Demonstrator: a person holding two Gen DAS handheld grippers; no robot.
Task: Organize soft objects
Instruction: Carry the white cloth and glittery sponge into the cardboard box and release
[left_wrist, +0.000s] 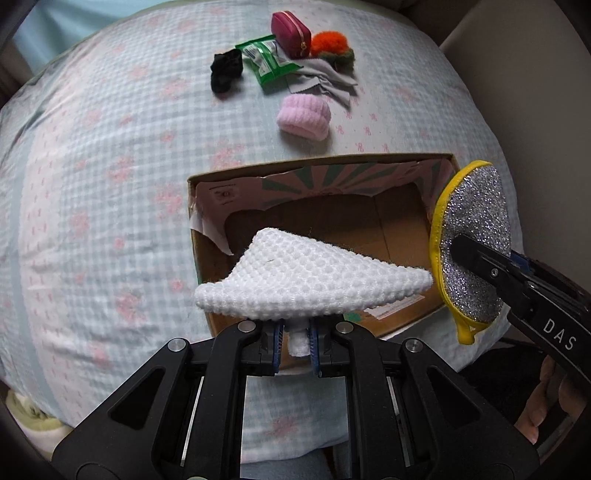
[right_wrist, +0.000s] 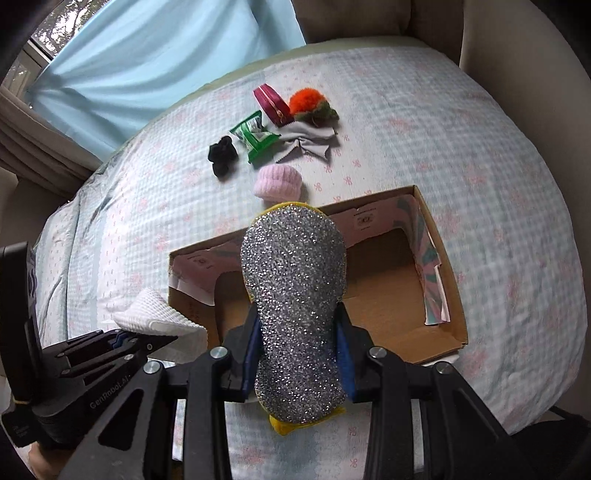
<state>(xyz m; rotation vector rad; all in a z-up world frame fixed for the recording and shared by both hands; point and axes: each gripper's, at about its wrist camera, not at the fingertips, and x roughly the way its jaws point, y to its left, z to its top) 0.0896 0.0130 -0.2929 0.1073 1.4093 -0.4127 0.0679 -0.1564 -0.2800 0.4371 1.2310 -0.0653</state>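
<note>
My left gripper (left_wrist: 296, 334) is shut on a white waffle-weave cloth (left_wrist: 314, 277), held over the near left part of an open cardboard box (left_wrist: 314, 170). My right gripper (right_wrist: 299, 354) is shut on a silver glitter sponge with a yellow rim (right_wrist: 295, 306), held above the box (right_wrist: 443, 266). The sponge (left_wrist: 476, 236) and right gripper (left_wrist: 465, 254) also show at the right of the left wrist view. The white cloth (right_wrist: 155, 314) and left gripper (right_wrist: 166, 338) show at the left of the right wrist view. The box looks empty inside.
Beyond the box on the checked bedspread (left_wrist: 92, 184) lie a pink knitted roll (left_wrist: 304, 116), grey cloth (left_wrist: 325, 79), green packet (left_wrist: 267, 61), black scrunchie (left_wrist: 226, 70), magenta pouch (left_wrist: 290, 31) and orange-green fluffy toy (left_wrist: 332, 46). A blue curtain (right_wrist: 147, 62) hangs behind the bed.
</note>
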